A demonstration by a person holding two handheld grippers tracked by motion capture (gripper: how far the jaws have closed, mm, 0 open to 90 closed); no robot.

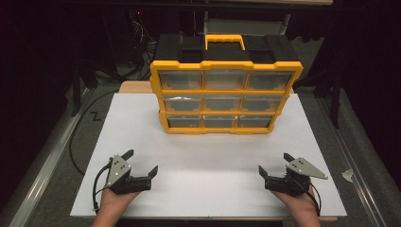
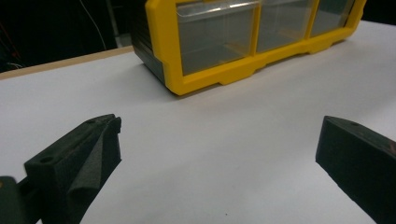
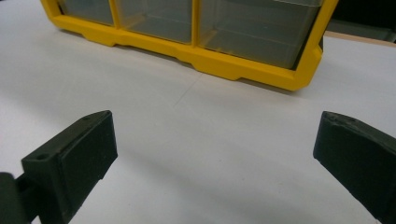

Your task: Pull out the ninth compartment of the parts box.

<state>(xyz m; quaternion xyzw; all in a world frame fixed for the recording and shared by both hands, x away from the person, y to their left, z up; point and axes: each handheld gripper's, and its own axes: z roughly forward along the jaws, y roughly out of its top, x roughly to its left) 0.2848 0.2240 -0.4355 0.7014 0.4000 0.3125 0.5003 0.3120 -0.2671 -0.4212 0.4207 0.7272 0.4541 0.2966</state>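
Bare white table lies open ahead; the yellow drawer organizer blocks the far middle.

The person's two hands come in from the near edge, each holding a set of tongs. The left tongs point forward and slightly inward, jaws spread wide with nothing between them. The right tongs mirror that pose, angled inward, jaws equally wide and empty. Both hands sit low and well apart, wrists level, cables trailing back.
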